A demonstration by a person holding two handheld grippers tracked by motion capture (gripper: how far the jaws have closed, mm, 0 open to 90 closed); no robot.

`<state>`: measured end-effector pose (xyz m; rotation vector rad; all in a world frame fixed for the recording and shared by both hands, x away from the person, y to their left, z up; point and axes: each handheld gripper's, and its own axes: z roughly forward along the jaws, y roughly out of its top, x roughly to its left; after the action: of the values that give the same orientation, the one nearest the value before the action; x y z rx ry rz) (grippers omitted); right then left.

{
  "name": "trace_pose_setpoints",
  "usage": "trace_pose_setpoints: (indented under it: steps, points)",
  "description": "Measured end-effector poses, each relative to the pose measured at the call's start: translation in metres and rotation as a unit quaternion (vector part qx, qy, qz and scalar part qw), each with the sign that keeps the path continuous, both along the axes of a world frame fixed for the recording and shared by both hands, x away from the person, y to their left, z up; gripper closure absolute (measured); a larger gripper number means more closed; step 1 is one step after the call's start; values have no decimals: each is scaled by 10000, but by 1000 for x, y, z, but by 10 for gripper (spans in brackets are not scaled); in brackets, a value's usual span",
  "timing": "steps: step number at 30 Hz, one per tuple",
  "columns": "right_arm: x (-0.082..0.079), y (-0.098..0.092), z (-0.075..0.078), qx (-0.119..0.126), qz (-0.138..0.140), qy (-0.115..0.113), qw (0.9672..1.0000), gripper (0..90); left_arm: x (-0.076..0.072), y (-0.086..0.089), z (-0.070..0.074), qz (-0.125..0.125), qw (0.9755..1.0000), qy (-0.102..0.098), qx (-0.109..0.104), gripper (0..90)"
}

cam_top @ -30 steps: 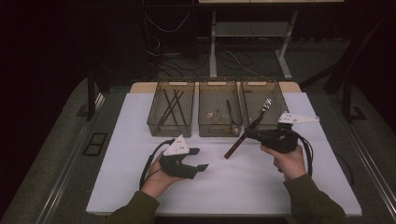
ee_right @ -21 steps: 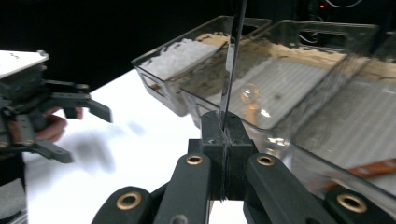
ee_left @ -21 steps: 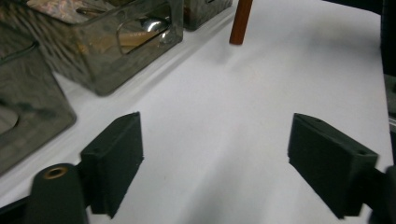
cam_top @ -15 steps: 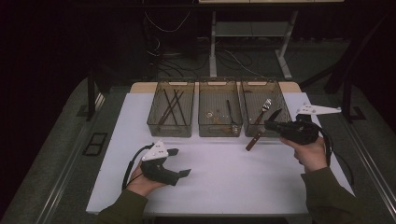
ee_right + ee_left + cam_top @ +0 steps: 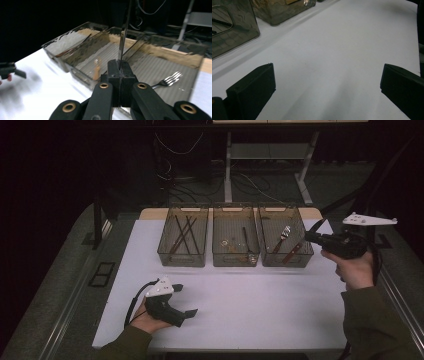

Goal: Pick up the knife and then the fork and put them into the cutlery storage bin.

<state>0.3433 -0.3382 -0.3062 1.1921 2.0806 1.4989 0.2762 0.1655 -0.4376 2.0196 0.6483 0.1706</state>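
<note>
This looks like a lab or test room set up for recording. A white bench [image 5: 250,310] stands in a dark room, three clear plastic bins [image 5: 235,242] lined up at its 12 o'clock edge. Beyond them, loose cables [image 5: 200,175] trail over the floor around a metal desk frame [image 5: 265,155].

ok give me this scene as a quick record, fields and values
surface: white table top
bins: three clear bins in a row, left bin, middle bin, right bin
left gripper: low over the table, jaws wide apart, nothing between them
right gripper: shut on a thin utensil, raised at the right bin
right bin contents: fork
</note>
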Motion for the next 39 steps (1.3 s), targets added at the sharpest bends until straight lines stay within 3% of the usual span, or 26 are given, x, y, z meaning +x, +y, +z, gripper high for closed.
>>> trace_pose_setpoints:
  steps: [7, 12, 16, 21, 28, 32, 39]
  points:
    - [14, -18, 19, -155, -285, -148, 9994, 896, 0, -1, 0, -34, 10000, 57, 69, 0]
    - [32, -25, 20, -508, -540, -57, 9972, 896, 0, -1, -1, -69, 9999, 80, 76, 0]
    - [45, -30, 12, -712, -678, 133, 9951, 896, 0, -1, -1, -65, 9999, 124, 78, 0]
    - [57, -32, -4, -1083, -789, 472, 9899, 896, -1, -1, -1, -78, 9999, 135, 52, 0]
    - [68, -27, -19, -1326, -712, 832, 9851, 896, -1, -1, -1, -123, 9998, 156, 64, 0]
    - [76, -21, -25, -1537, -609, 1032, 9808, 896, -1, -2, -2, -146, 9997, 160, 72, 0]
    - [89, -10, -30, -1553, -593, 1015, 9808, 895, -1, -3, -2, -160, 9997, 194, 76, 0]
